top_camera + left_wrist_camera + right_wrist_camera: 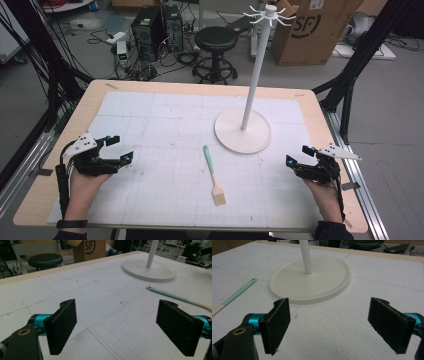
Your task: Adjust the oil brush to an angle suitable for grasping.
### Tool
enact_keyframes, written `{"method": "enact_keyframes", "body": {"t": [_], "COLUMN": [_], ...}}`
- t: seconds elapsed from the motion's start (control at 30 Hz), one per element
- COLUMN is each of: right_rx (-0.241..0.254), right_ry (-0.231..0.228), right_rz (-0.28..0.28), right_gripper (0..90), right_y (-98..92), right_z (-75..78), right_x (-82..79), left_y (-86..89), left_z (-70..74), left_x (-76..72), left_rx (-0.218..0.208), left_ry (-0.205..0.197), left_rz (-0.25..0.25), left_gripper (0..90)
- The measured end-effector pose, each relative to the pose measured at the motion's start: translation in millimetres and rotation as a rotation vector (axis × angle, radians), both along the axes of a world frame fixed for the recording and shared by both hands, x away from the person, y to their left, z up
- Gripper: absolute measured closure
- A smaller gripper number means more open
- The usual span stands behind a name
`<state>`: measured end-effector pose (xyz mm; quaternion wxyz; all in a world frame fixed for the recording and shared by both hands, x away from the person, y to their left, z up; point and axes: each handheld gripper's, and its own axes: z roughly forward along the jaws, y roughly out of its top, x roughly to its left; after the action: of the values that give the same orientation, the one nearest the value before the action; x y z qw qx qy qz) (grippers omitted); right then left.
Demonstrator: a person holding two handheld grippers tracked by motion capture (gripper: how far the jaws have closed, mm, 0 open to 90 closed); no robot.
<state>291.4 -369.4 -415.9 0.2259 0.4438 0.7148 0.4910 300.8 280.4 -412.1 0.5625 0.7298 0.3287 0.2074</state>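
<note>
A basting brush (214,175) with a mint-green handle and pale bristles lies flat in the middle of the white mat; its handle (172,295) (235,295) also appears from each gripper. Behind it stands a white hook stand (243,131) with a round base (149,269) (312,281) and a tall pole topped with hooks. My left gripper (120,149) rests at the table's left side, jaws wide apart and empty (117,326). My right gripper (299,155) rests at the right side, likewise open with nothing between its jaws (337,325).
The white gridded mat (165,125) covers a wooden table. Beyond the far edge stand a black stool (215,40), computer cases (155,30) and a cardboard box (315,27). Black frame legs flank both sides.
</note>
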Motion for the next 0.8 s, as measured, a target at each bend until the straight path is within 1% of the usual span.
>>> {"method": "enact_keyframes", "body": {"t": [0.33,0.47,0.53,0.7,0.73,0.8], "right_rx": [-0.002,-0.001,0.001,0.012,0.015,0.017], "right_ry": [-0.001,-0.012,-0.010,-0.014,-0.019,-0.020], "right_rz": [0.002,0.013,0.012,0.038,0.055,0.059], "right_gripper": [17.3,17.4,17.5,20.6,23.0,24.1], "right_y": [1.0,4.9,5.9,12.1,14.9,16.8], "right_z": [0.5,4.6,5.4,8.2,8.7,9.0], "right_x": [1.1,3.4,3.5,6.4,8.0,8.6], "left_y": [2.3,4.1,4.5,4.7,4.8,5.1], "left_z": [1.5,3.3,3.7,4.1,4.3,4.2], "left_x": [-1.6,-3.5,-3.8,-4.6,-4.6,-4.7], "left_rx": [0.001,-0.006,-0.005,-0.007,-0.004,-0.005], "left_ry": [0.000,-0.006,-0.007,-0.007,-0.008,-0.007], "left_rz": [0.003,0.005,0.004,-0.001,0.000,0.000], "left_gripper": [17.4,17.4,17.4,17.4,17.4,17.4]}}
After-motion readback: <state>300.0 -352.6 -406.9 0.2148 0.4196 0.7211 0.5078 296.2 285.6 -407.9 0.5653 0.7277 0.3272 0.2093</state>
